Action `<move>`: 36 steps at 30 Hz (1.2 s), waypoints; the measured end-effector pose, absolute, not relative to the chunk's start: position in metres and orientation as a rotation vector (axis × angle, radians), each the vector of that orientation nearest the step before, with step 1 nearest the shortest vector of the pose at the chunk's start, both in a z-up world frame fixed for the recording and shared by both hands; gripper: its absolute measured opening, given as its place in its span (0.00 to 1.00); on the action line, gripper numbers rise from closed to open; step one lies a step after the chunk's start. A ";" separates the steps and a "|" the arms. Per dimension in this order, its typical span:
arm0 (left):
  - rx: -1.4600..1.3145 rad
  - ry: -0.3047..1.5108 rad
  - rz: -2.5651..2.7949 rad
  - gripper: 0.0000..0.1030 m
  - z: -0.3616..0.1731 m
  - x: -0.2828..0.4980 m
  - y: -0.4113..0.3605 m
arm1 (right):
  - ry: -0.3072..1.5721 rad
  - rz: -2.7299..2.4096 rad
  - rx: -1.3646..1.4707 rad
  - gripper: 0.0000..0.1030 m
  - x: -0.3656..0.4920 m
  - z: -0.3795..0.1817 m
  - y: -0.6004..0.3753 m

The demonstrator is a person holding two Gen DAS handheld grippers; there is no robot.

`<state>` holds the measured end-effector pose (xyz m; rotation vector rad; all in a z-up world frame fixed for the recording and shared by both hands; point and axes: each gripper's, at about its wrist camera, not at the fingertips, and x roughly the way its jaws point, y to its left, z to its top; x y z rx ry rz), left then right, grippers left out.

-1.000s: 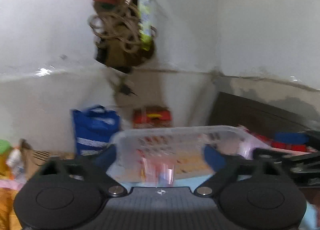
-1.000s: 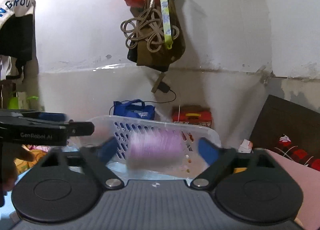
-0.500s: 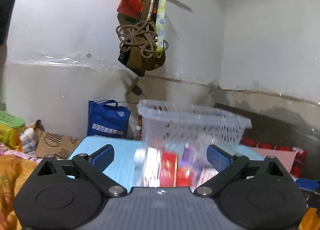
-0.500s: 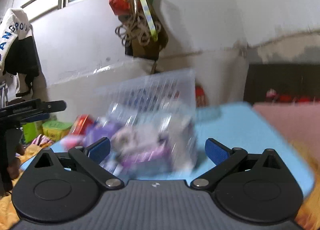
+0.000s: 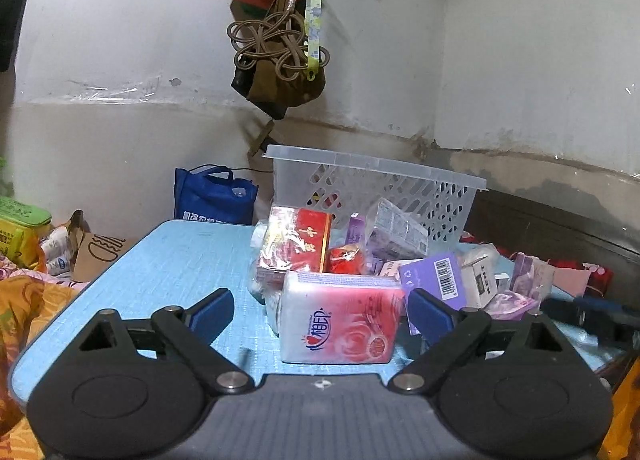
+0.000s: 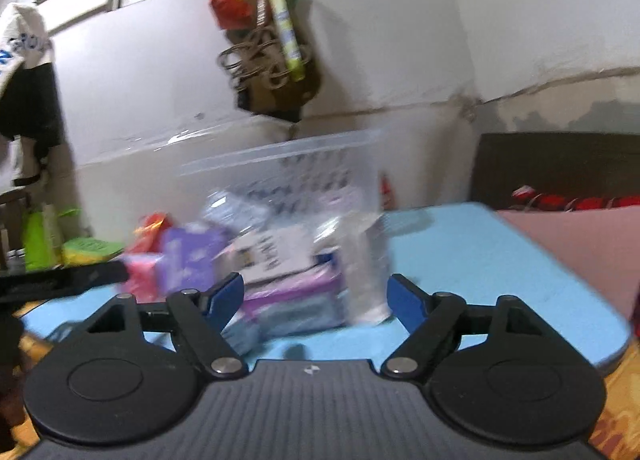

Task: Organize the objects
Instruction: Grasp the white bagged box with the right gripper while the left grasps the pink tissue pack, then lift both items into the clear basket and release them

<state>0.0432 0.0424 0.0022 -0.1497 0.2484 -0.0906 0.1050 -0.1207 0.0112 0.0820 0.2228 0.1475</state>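
A heap of small packets [image 5: 360, 260] lay on the blue table [image 5: 168, 260], spilled in front of a clear plastic basket [image 5: 376, 188] that stood at the table's far side. Nearest the left wrist camera was a pink tissue pack [image 5: 340, 320], standing on its long edge. Behind it leaned a red-and-clear wrapped pack [image 5: 296, 248], a small red packet [image 5: 346, 260] and a clear pack with printed labels [image 5: 396, 230] propped against the basket's wall. To the right lay a purple pack with a barcode [image 5: 436, 280], a white box [image 5: 480, 280] and more purple wrappers [image 5: 516, 304].

The left gripper [image 5: 320, 310] hovered low over the table with the tissue pack between its blue pads; its jaws had just been closing a little, yet they stood wide and the left pad was clear of the pack, so nothing was gripped. In the right wrist view the heap was blurred. The right gripper [image 6: 316, 298] pointed at its near edge, where purple and white packets [image 6: 288, 284] lay between the jaws. These had just been closing, but both pads were apart from the packets.

Beyond the table a blue bag [image 5: 214, 196] stood on the floor by the white wall, and a brown bag with knotted cord [image 5: 280, 60] hung above it. The left gripper's dark tip [image 6: 64, 278] showed at the left edge of the right view.
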 end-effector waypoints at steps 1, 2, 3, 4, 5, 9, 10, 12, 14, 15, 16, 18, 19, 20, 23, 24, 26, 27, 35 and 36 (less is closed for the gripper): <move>-0.149 0.250 -0.091 0.93 0.001 0.044 0.041 | 0.224 0.124 0.076 0.74 0.111 0.014 -0.124; -0.147 0.251 -0.088 0.93 0.001 0.044 0.040 | 0.230 0.114 0.075 0.73 0.116 0.016 -0.126; -0.141 0.253 -0.082 0.93 0.000 0.046 0.038 | 0.242 0.105 0.073 0.70 0.122 0.017 -0.128; -0.135 0.256 -0.075 0.93 0.000 0.047 0.036 | 0.249 0.098 0.072 0.67 0.127 0.017 -0.127; -0.128 0.258 -0.071 0.93 0.000 0.049 0.034 | 0.254 0.095 0.075 0.66 0.132 0.017 -0.128; -0.087 0.276 -0.080 0.93 -0.003 0.056 0.024 | 0.284 0.089 0.065 0.59 0.146 0.014 -0.125; -0.080 0.276 -0.082 0.93 -0.004 0.057 0.022 | 0.292 0.091 0.070 0.58 0.148 0.012 -0.125; -0.056 0.276 -0.071 0.93 -0.005 0.059 0.018 | 0.303 0.099 0.067 0.58 0.151 0.012 -0.123; -0.042 0.293 -0.058 0.88 -0.006 0.062 0.016 | 0.306 0.099 0.060 0.58 0.153 0.012 -0.123; -0.045 0.302 -0.058 0.86 -0.006 0.063 0.017 | 0.306 0.101 0.059 0.55 0.153 0.012 -0.124; -0.052 0.313 -0.059 0.82 -0.007 0.064 0.018 | 0.308 0.104 0.060 0.53 0.153 0.012 -0.125; -0.072 0.319 -0.088 0.73 -0.008 0.066 0.021 | 0.310 0.110 0.063 0.51 0.153 0.012 -0.125; -0.074 0.318 -0.087 0.72 -0.007 0.066 0.021 | 0.310 0.114 0.063 0.45 0.153 0.012 -0.126; -0.075 0.319 -0.088 0.71 -0.007 0.065 0.022 | 0.308 0.114 0.063 0.40 0.153 0.013 -0.126; -0.084 0.313 -0.092 0.71 -0.006 0.063 0.024 | 0.305 0.116 0.061 0.38 0.152 0.015 -0.127; -0.083 0.309 -0.090 0.71 -0.006 0.062 0.025 | 0.302 0.118 0.062 0.38 0.151 0.015 -0.128; -0.079 0.299 -0.087 0.71 -0.004 0.059 0.026 | 0.301 0.115 0.061 0.37 0.150 0.016 -0.129; -0.075 0.298 -0.085 0.71 -0.003 0.058 0.027 | 0.298 0.114 0.061 0.37 0.150 0.018 -0.130; -0.080 0.258 -0.119 0.71 0.009 0.046 0.035 | 0.257 0.119 0.058 0.36 0.142 0.034 -0.135; -0.079 0.248 -0.120 0.71 0.011 0.045 0.035 | 0.254 0.121 0.062 0.36 0.142 0.036 -0.135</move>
